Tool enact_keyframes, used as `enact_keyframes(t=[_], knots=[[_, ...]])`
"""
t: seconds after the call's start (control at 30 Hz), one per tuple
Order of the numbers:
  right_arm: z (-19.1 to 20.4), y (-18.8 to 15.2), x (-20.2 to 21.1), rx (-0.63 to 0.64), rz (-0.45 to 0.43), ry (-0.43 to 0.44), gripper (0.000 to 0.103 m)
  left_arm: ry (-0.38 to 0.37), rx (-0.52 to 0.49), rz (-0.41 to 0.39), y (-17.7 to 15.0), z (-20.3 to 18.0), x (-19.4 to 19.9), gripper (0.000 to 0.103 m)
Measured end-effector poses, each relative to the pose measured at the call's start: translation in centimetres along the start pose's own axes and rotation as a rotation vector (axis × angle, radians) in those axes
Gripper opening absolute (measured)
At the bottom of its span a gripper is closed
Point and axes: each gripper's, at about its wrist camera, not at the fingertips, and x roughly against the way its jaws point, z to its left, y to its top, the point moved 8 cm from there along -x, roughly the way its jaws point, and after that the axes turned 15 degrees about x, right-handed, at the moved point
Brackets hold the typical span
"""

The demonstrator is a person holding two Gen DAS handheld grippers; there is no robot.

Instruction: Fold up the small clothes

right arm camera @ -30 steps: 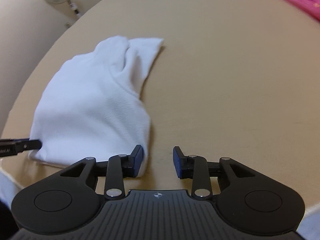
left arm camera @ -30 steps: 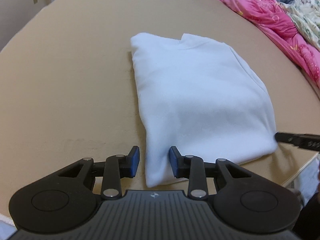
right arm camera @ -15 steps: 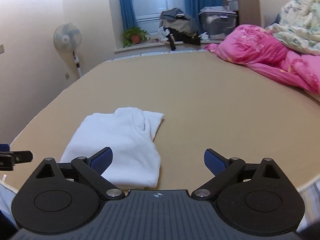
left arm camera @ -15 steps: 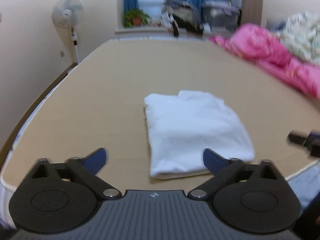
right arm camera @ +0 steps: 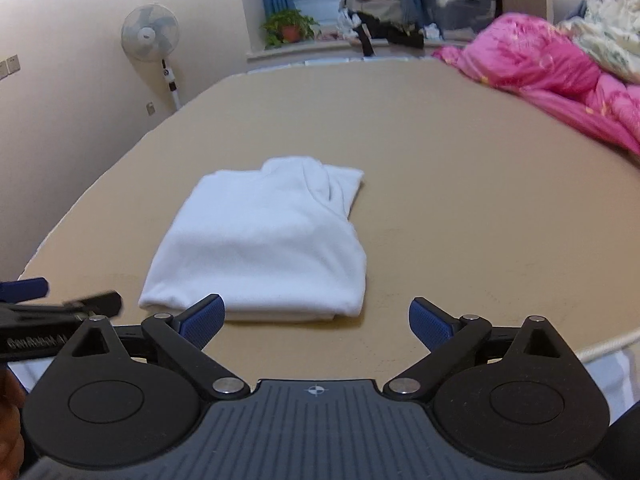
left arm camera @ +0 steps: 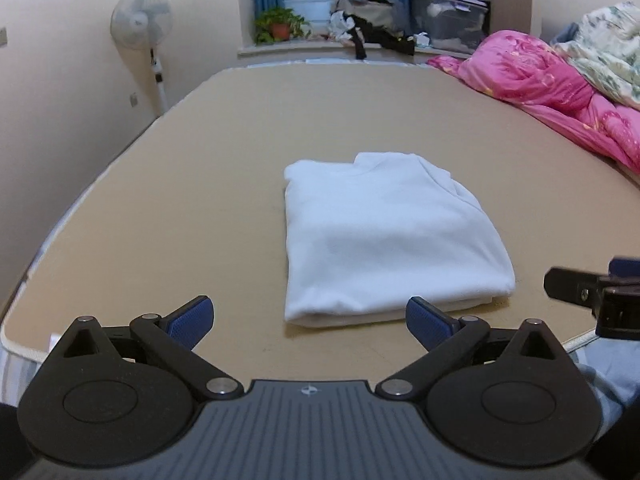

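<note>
A white garment [left arm camera: 384,236] lies folded into a neat rectangle on the tan bed surface [left arm camera: 200,208]; it also shows in the right wrist view [right arm camera: 264,240]. My left gripper [left arm camera: 310,318] is open wide and empty, held back from the garment's near edge. My right gripper [right arm camera: 316,318] is open wide and empty, near the garment's near right corner. The right gripper's fingers show at the right edge of the left wrist view [left arm camera: 592,292]. The left gripper's fingers show at the left edge of the right wrist view [right arm camera: 60,304].
A pink quilt [left arm camera: 540,88] and a floral blanket [left arm camera: 604,48] lie piled along the right side. A standing fan [left arm camera: 142,24] stands by the left wall. A potted plant [left arm camera: 280,26], bags and a storage box [left arm camera: 448,16] line the windowsill. The bed's front edge [right arm camera: 600,346] is close.
Both grippers let go of the garment's near edge, opened wide and drew back and up. The folded garment now lies flat and free on the bed.
</note>
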Motion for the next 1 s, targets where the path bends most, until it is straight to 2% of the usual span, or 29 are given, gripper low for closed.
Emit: enact_keyframes(t=[0.07, 0.13, 0.23, 0.4, 0.63, 1.0], knots=[[-0.1, 0.0, 0.1, 0.03, -0.023, -0.024, 0.102, 0.01, -0.025, -0.028, 0.2, -0.3, -0.1, 0.103], [-0.4, -0.7, -0.9, 0.025, 0.013, -0.052, 0.102, -0.006, -0.028, -0.022, 0.0, -0.4, -0.7, 0.103], [-0.7, -1.0, -1.6, -0.024, 0.036, -0.011, 0.102, -0.022, -0.007, 0.017, -0.3, -0.5, -1.6, 0.103], [-0.9, -0.8, -1.4, -0.008, 0.023, -0.026, 0.102, -0.037, 0.017, 0.052, -0.6, -0.8, -2.1, 0.102], [-0.8, -1.0, -1.8, -0.008, 0.031, -0.019, 0.102, -0.04, 0.008, 0.034, -0.7, -1.0, -2.0, 0.103], [-0.5, -0.7, -2.5, 0.0, 0.033, 0.0, 0.102, -0.035, 0.026, 0.061, -0.6, -0.9, -3.0, 0.103]])
